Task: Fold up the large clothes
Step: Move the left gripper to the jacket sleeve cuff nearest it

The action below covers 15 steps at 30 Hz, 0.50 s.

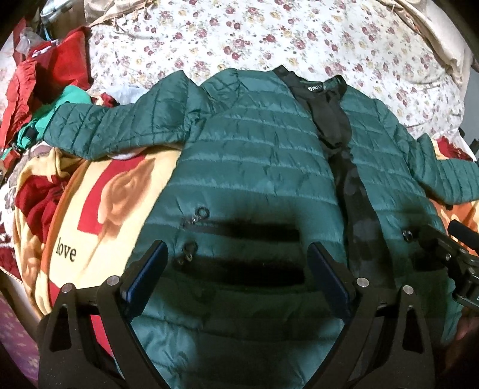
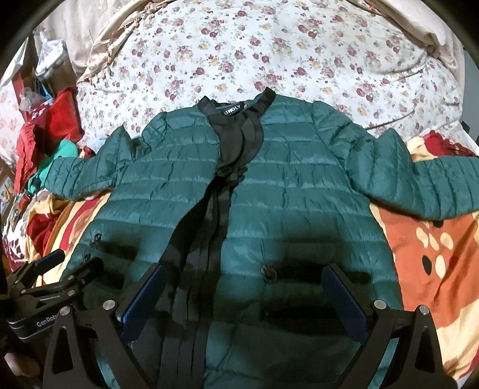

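Note:
A dark green quilted jacket (image 1: 257, 155) lies flat on the bed, front up, collar far, both sleeves spread out; it also fills the right wrist view (image 2: 299, 191). Its black front placket (image 2: 215, 203) runs down the middle. My left gripper (image 1: 236, 269) is open and empty above the jacket's lower left panel, near the pocket zips (image 1: 191, 221). My right gripper (image 2: 244, 293) is open and empty above the lower right panel. Each gripper shows at the edge of the other's view: the right one (image 1: 461, 257), the left one (image 2: 54, 284).
The jacket rests on a red, cream and orange blanket (image 1: 113, 191) over a floral bedspread (image 2: 269, 54). Red and teal clothes (image 1: 45, 89) are piled at the left. A beige pillow (image 2: 419, 27) lies at the far right.

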{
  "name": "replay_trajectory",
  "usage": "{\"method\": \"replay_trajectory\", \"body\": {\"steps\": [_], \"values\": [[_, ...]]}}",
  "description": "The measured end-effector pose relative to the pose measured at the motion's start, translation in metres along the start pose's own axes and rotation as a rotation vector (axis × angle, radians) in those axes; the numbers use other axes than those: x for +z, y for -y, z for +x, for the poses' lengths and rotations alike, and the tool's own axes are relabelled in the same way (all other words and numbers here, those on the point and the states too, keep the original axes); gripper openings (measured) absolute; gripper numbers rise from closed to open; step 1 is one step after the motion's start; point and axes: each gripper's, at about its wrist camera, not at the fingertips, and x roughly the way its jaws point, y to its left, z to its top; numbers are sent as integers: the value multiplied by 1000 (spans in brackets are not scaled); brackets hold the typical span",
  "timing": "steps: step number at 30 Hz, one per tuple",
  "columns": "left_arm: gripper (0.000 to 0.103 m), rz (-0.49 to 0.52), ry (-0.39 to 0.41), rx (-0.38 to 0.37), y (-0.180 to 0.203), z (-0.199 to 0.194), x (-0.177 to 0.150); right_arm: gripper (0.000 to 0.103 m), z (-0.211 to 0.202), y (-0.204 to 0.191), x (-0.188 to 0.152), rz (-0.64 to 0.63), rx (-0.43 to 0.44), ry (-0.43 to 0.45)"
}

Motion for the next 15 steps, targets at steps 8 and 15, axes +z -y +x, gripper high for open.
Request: {"method": "replay_trajectory", "body": {"steps": [8, 15], "values": [[95, -24, 11, 15, -8, 5, 25, 103, 12, -2, 20, 4, 14, 3], [95, -58, 39, 52, -25, 9, 49, 103, 29, 0, 39, 41, 40, -5]]}}
